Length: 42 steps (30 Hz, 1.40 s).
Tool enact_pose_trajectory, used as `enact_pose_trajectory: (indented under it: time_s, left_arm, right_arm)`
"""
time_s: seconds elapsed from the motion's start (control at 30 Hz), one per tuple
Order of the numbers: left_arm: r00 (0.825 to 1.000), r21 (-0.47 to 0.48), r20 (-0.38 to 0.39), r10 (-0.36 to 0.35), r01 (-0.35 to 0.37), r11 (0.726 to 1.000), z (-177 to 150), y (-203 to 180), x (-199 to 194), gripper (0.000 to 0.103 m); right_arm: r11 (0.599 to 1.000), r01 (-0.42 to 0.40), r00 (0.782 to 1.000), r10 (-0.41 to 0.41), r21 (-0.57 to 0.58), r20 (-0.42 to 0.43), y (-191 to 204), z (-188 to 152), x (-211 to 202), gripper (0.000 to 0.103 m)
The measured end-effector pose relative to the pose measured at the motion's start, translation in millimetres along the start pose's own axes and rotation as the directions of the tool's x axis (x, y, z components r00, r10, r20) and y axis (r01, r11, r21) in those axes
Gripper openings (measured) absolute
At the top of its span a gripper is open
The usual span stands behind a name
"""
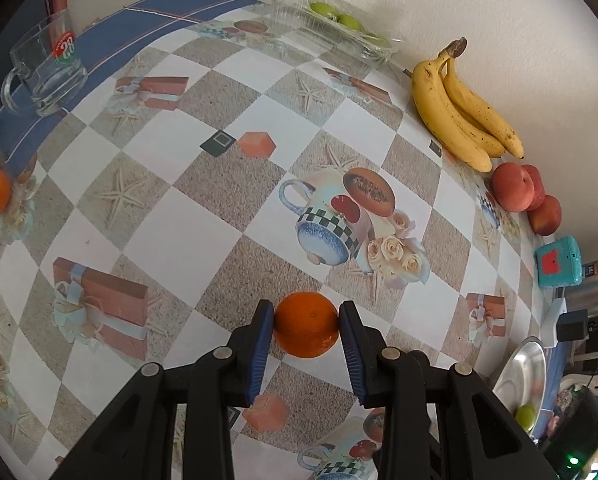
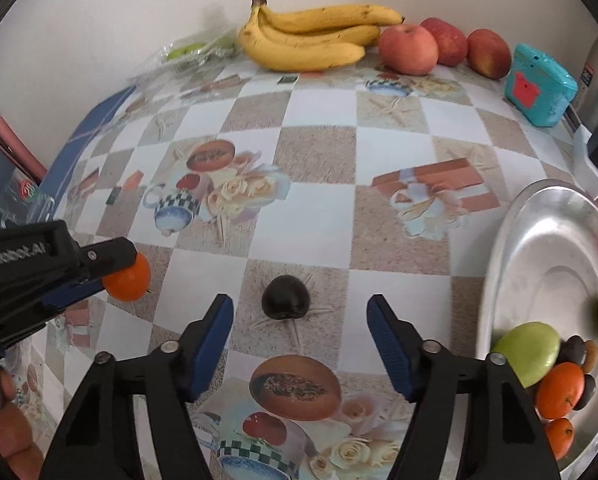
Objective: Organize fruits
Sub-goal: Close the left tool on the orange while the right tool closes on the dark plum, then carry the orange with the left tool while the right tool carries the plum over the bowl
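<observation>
Pinching an orange (image 1: 306, 325), the left gripper (image 1: 306, 326) needs carrying to the metal bowl (image 2: 511, 248), while the right gripper (image 2: 300, 322), jaws spread, lines up on the dark fruit (image 2: 285, 297).

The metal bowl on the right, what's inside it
The metal bowl holds two green fruits, two oranges and some small dark fruits. Anything beneath the pile or past the frame edge is hidden.
</observation>
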State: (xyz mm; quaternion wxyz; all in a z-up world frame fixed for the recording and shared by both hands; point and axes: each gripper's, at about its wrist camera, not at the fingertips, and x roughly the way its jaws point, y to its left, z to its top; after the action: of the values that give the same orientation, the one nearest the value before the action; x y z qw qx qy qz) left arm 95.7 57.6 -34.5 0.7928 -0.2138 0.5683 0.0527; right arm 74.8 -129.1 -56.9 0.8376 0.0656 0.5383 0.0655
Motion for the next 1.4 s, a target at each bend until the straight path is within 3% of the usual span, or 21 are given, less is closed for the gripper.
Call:
enact_pose_trajectory:
  time_s: [0.3, 0.63, 1.1, 1.4]
  left_arm:
    - [1.0, -0.017, -0.017, 0.0, 0.0, 1.0, 0.9, 4.2, 3.4, 0.036]
    - [1.0, -0.014, -0.012, -0.001, 0.001, 1.0, 1.0, 3.1, 0.9, 0.036]
    - [0.999, 0.03, 0.044, -0.012, 0.011, 0.999, 1.9, -12.0, -23.0, 0.036]
    - [0.999, 0.053, 0.053, -0.011, 0.008, 0.999, -4.3, -24.8, -26.7, 0.036]
  right_arm:
    - [1.0, 0.03, 1.0, -0.03, -0.007, 0.002, 4.4, -1.7, 9.2, 0.05]
    - [1.0, -0.014, 1.0, 0.013, 0.01, 0.02, 4.3, -0.2, 8.7, 0.027]
    - [0.997, -0.076, 0.995, 0.074, 0.025, 0.071, 2.2, 5.3, -17.5, 0.027]
    - [0.998, -0.067, 0.994, 0.066, 0.01, 0.089, -5.5, 5.4, -33.5, 0.027]
